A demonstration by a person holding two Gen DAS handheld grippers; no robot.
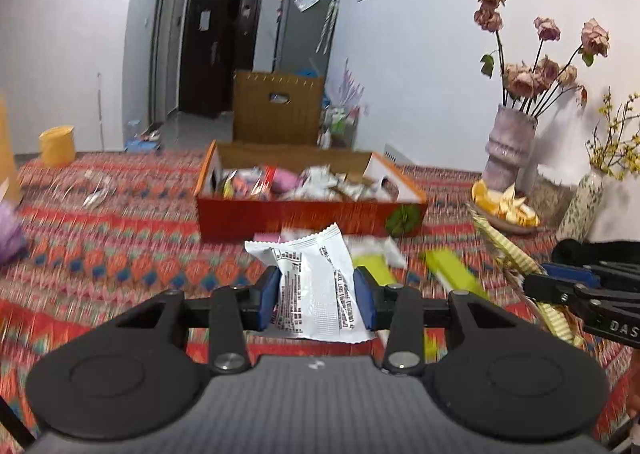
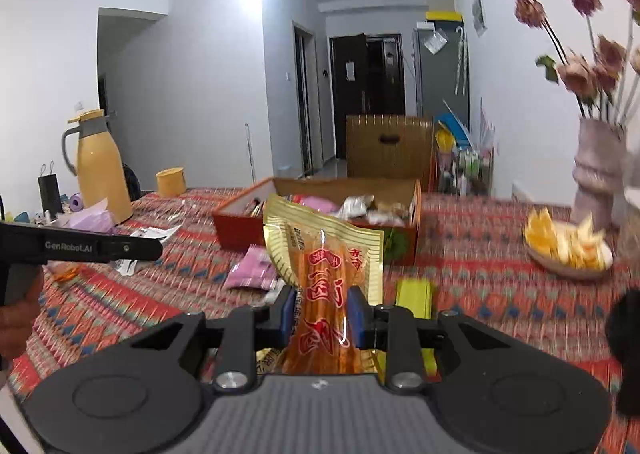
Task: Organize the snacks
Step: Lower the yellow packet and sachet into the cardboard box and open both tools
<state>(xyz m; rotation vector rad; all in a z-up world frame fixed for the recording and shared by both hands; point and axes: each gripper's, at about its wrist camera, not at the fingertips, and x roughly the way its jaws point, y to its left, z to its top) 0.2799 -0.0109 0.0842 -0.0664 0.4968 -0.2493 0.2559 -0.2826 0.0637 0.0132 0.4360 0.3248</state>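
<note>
My left gripper [image 1: 316, 294] is shut on a white snack packet [image 1: 316, 278] with black print, held above the patterned tablecloth. My right gripper [image 2: 322, 312] is shut on a gold and orange snack packet [image 2: 324, 274] with red characters, standing upright between its blue pads [image 2: 355, 314]. An open red cardboard box [image 1: 304, 216], also seen as the box [image 2: 240, 226] in the right wrist view, lies ahead of both grippers with several snack packets inside. Loose on the cloth are yellow-green packets [image 1: 452, 274] and a pink packet [image 2: 252, 268]. The right gripper's body [image 1: 592, 294] shows at the left wrist view's right edge.
A bowl of orange chips [image 2: 568, 246] and a pale vase of dried roses [image 1: 508, 150] stand on the right. A yellow thermos jug [image 2: 100, 170] and lilac paper [image 2: 90, 220] are at the left. A wooden chair back [image 1: 276, 108] stands behind the box.
</note>
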